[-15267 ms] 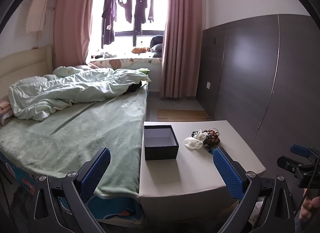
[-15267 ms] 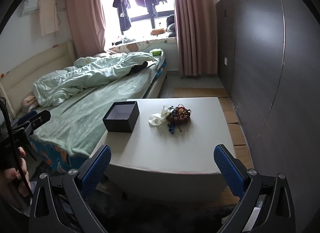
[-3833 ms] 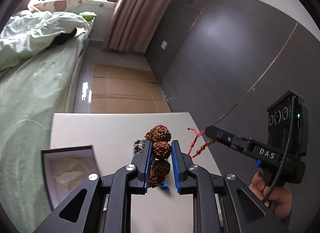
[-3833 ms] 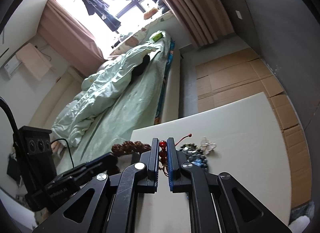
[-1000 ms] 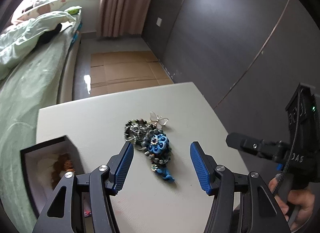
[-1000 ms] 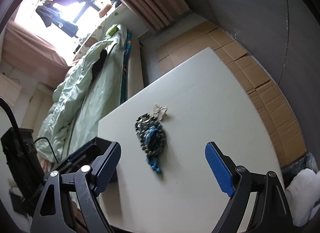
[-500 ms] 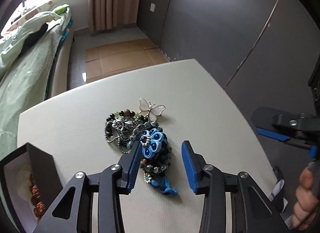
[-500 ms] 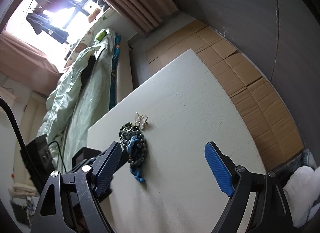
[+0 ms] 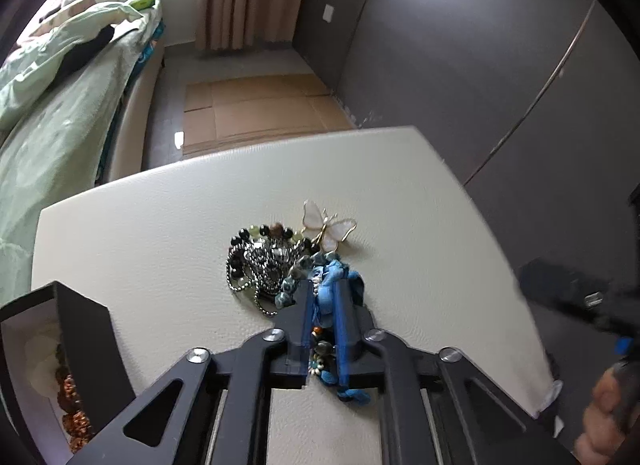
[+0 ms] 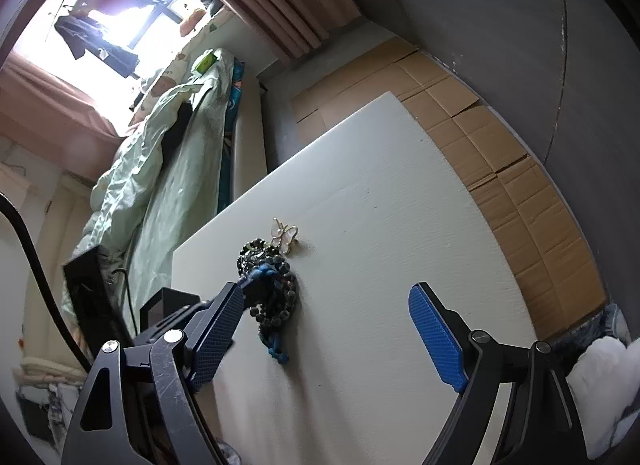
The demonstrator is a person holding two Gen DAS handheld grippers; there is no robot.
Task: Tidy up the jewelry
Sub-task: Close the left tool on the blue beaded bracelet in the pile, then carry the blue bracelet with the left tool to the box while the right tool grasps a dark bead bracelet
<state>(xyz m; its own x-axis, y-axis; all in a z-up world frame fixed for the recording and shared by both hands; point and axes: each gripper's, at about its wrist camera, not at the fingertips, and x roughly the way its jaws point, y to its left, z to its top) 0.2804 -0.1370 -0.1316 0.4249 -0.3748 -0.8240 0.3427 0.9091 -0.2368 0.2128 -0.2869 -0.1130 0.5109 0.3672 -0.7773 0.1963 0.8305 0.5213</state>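
White and soft-looking, the table fills most of both views, with a green bed on its far left side. At the near left corner sits the black box, open on top, with brown beads already lying inside.

Near the middle of the table is the jewelry pile. It has a silver ball chain mixed with dark beads, and a white butterfly pin on the far side, touching the pile.

The left gripper has its fingers squeezed together on the blue flower piece, which is at the near right of the pile and still on the table. A bead strand with a blue knot trails back under the gripper.

The right gripper waits with its fingers wide apart, holding nothing, near the pile.

To do this step well, I think the left gripper should lift slowly and straight up. The beads look tangled with the chain, so a fast pull could drag the whole pile or knock the butterfly pin. If the chain comes up too, the right gripper could hold it down. Then carry the blue piece left to the box and let go low inside it.
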